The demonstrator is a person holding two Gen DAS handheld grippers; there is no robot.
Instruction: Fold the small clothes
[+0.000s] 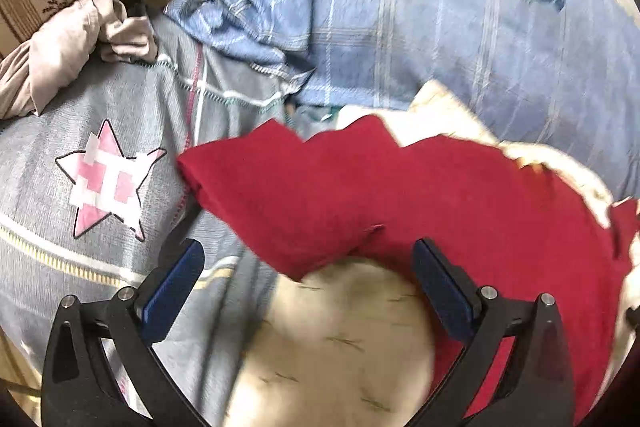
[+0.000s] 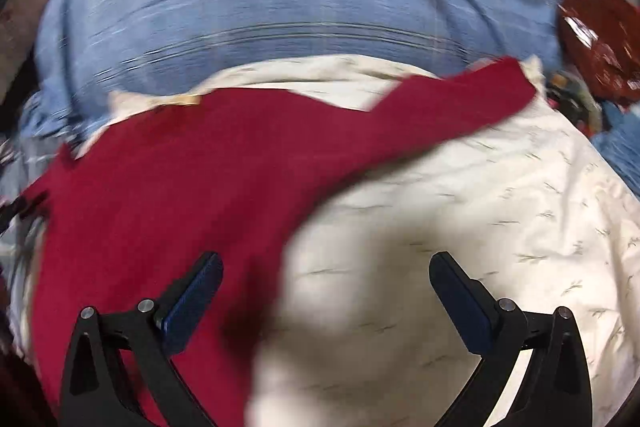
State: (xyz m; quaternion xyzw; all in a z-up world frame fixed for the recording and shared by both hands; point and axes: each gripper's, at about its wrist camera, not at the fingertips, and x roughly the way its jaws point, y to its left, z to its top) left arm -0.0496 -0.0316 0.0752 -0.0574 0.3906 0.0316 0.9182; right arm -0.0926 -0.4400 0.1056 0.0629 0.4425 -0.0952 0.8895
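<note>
Item: red garment (image 1: 400,195), small, lying spread and partly creased on a cream sheet (image 2: 500,211), with one long strip, a sleeve or leg, running out toward the far right in the right wrist view. Left gripper (image 1: 308,267): jaws wide apart, nothing between them, poised over the garment's near edge. Right gripper (image 2: 326,275): likewise spread wide and empty, its left finger over red cloth, its right over bare sheet. Both views are blurred, so seams and hems cannot be made out. Step in hand, judged: taking hold of the near edge to begin a fold. To do it well, each gripper should pinch a single layer at a corner, both at matching points, and lift together so the cloth carries over flat. Surroundings: blue checked cover (image 1: 440,27), grey star-print bedding (image 1: 108,179), crumpled beige cloth (image 1: 60,59) at far left. Containers: none visible; nothing is stowed in anything.
</note>
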